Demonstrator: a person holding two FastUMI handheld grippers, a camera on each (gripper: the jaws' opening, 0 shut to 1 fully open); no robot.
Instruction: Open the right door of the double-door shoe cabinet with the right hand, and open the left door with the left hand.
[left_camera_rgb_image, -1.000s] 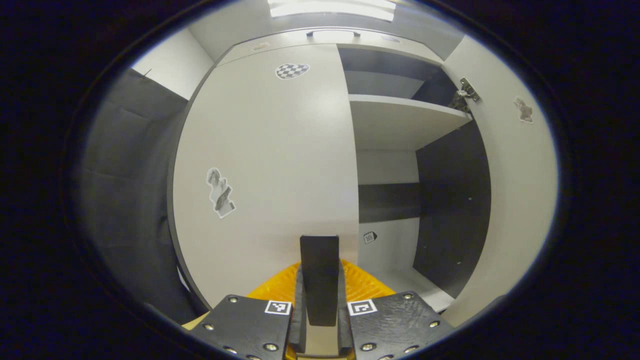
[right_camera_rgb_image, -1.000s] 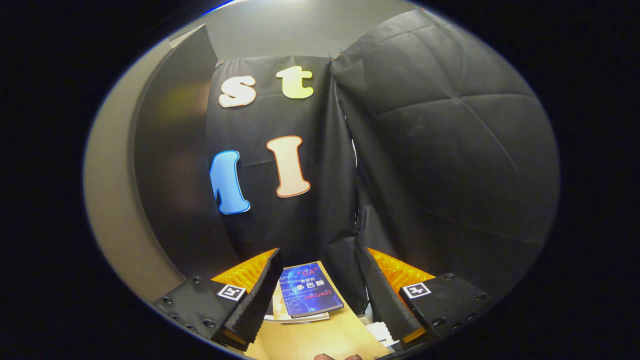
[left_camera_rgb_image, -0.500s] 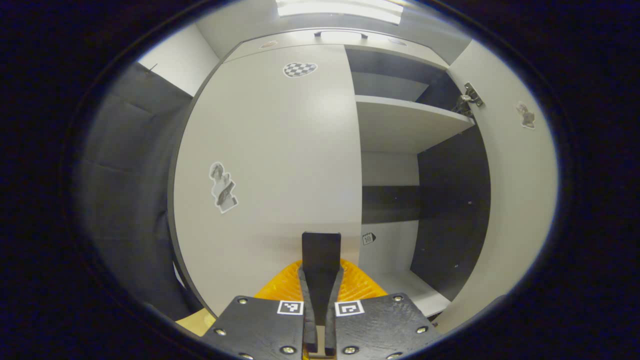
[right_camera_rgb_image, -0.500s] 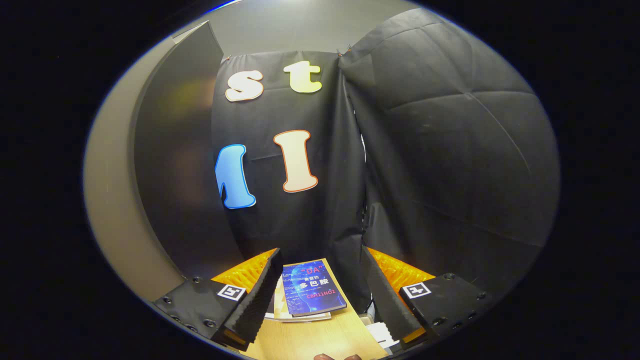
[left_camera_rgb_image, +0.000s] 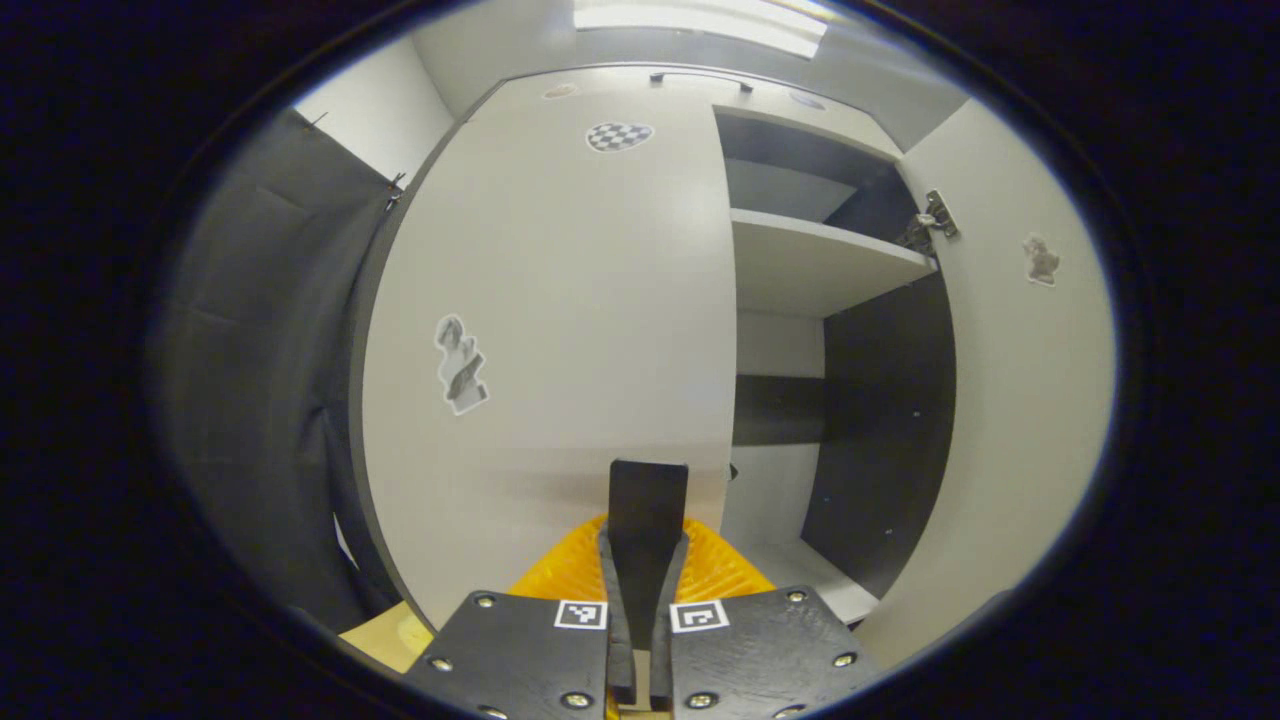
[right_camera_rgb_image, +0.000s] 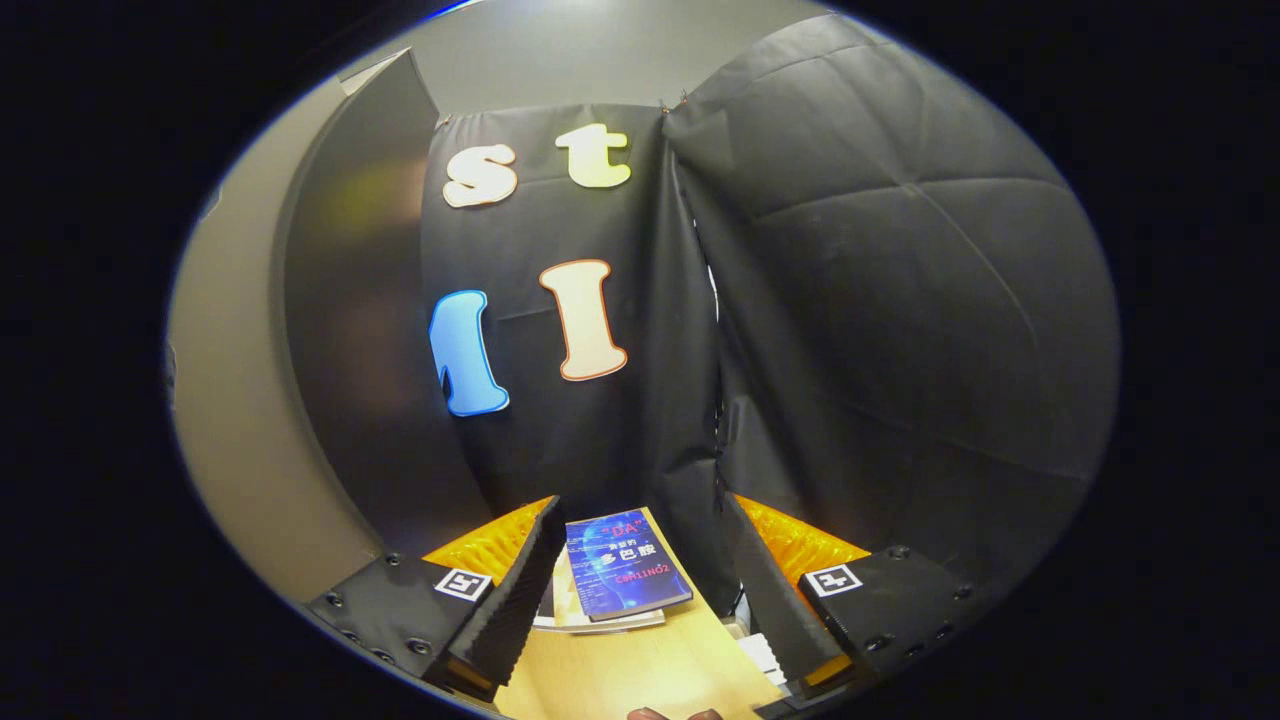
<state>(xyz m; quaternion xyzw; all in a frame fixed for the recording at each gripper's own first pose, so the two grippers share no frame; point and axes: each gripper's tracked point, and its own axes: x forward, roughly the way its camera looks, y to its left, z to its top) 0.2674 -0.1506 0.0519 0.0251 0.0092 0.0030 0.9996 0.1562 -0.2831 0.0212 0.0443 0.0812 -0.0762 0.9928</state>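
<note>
Shoe cabinet (left_camera_rgb_image: 780, 260) dead ahead in left gripper view: left door (left_camera_rgb_image: 560, 330) closed, right door (left_camera_rgb_image: 1010, 400) swung wide, shelves exposed. Left gripper (left_camera_rgb_image: 647, 520) fingers pressed together, pointing at the left door's inner edge, contact unclear. Right gripper (right_camera_rgb_image: 640, 585) fingers spread, gripping nothing, above a table (right_camera_rgb_image: 640, 680) with a blue book (right_camera_rgb_image: 625, 565).
</note>
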